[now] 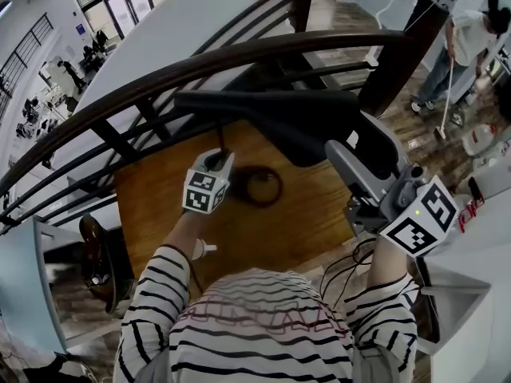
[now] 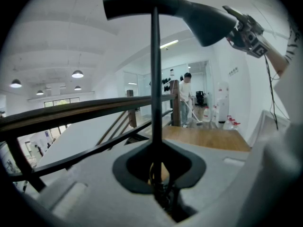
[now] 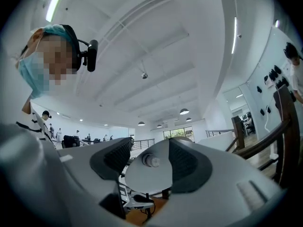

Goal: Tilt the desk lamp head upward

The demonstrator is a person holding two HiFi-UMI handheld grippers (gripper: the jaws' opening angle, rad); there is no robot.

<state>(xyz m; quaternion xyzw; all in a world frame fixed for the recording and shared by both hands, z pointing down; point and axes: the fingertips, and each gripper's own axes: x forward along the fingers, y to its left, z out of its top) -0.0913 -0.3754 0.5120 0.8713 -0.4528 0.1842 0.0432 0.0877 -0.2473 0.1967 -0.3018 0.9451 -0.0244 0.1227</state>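
two grips: left gripper (image 1: 219,156) clamps the lamp stem (image 2: 155,70), right gripper (image 1: 335,152) clamps the lamp head (image 1: 271,110).

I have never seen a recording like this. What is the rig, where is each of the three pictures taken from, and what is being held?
There is no robot here. A person in a striped shirt holds a hand-held gripper in each hand. The head view comes from a camera on the person's head and looks down on a small brown wooden table bearing a black desk lamp. The other two pictures come from cameras riding on the grippers. The left hand-held gripper is closed on the lamp's thin black upright stem. The right hand-held gripper grips the rim of the black cone-shaped lamp head.
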